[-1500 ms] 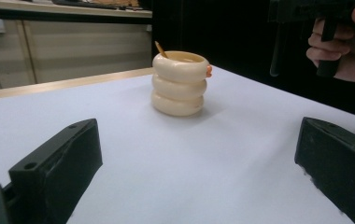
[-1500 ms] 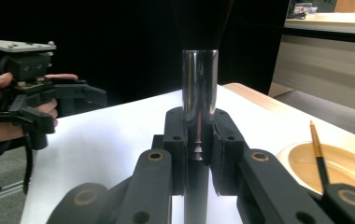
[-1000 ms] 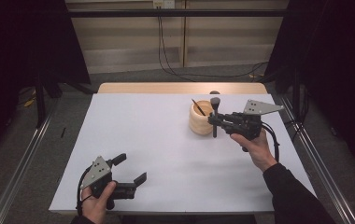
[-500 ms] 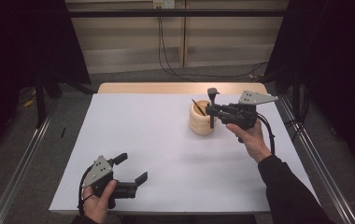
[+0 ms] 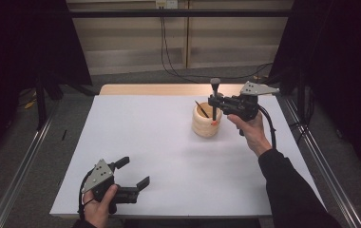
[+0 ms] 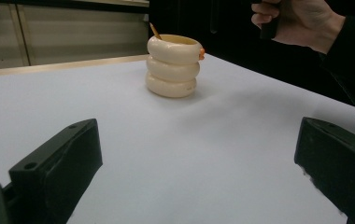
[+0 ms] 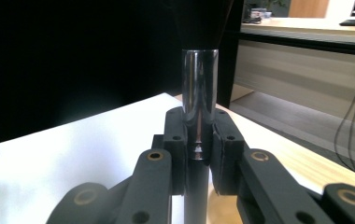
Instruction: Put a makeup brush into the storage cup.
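Observation:
A cream ribbed cup stands right of centre on the white table; a thin brown stick leans inside it and an orange bit sits at its rim. My right gripper is shut on a dark brush, held upright with the bristles on top and the handle's lower end at the cup's mouth. Up close, the pads clamp the brush just below its silver ferrule, within my right gripper. My left gripper rests open at the near left, nothing between its fingers. The cup stands far ahead of my left gripper.
The white sheet covers the table, with a wooden strip along the far edge. Metal rails run along both sides. Dark curtains and cables hang behind. The person's right hand is above and right of the cup.
My right gripper has carried the brush from beside the cup toward the far edge and slightly up, bringing its handle over the cup's mouth. The left gripper has stayed in place.

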### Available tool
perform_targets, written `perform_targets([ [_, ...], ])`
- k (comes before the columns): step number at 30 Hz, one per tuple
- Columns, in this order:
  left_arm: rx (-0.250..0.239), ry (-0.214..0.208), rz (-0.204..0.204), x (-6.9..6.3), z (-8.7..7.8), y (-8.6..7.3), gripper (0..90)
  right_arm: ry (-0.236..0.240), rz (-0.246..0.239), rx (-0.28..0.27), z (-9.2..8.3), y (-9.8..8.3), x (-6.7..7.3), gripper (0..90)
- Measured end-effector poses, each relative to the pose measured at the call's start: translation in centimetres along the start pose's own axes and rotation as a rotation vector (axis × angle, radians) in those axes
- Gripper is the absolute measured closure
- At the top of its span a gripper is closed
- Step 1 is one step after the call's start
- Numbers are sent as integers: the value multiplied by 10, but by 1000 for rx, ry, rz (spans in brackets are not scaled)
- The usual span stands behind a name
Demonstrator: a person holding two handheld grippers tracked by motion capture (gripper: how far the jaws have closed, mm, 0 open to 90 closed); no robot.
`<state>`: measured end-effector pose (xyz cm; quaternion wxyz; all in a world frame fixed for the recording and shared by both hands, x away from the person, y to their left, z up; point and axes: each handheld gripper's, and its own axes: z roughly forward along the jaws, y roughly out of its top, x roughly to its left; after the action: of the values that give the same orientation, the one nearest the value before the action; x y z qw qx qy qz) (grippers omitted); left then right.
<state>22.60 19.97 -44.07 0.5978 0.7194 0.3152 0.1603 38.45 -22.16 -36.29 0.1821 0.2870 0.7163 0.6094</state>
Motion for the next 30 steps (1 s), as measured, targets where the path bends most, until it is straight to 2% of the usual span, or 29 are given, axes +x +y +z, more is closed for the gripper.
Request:
perform_targets([
  [3, -14, 11, 9, 0, -2, 1, 6, -10, 9, -5, 2, 1, -4, 792],
  [4, -14, 3, 18, 0, -3, 2, 6, -18, 12, -6, 3, 1, -5, 792],
  [5, -26, 6, -1, -1, -3, 2, 6, -25, 22, -10, 4, 0, -7, 792],
  [6, -23, 0, 5, 0, -3, 2, 6, -31, 28, -13, 5, 0, -8, 792],
  [16, -8, 7, 26, 2, -5, 2, 6, -83, 32, -22, 18, 2, -18, 792],
  [17, -27, -4, 6, 2, -4, 2, 6, -90, 32, -20, 20, 3, -19, 792],
  [18, -26, 6, 19, 2, -5, 3, 6, -98, 27, -15, 21, 3, -20, 792],
  [20, -24, -2, 25, 3, -6, 3, 6, -105, 31, -12, 23, 5, -22, 792],
  [21, -31, -1, 13, 2, -5, 3, 6, -109, 28, -12, 23, 5, -23, 792],
  [25, -27, -1, 27, 3, -5, 3, 6, -108, 16, -12, 27, 8, -24, 792],
  [26, -32, 0, 15, 2, -5, 3, 6, -111, 17, -14, 27, 8, -25, 792],
  [28, -23, -3, 31, 3, -5, 3, 6, -114, 19, -15, 28, 8, -26, 792],
  [30, -23, 5, 28, 2, -5, 3, 6, -120, 22, -9, 30, 6, -28, 791],
])
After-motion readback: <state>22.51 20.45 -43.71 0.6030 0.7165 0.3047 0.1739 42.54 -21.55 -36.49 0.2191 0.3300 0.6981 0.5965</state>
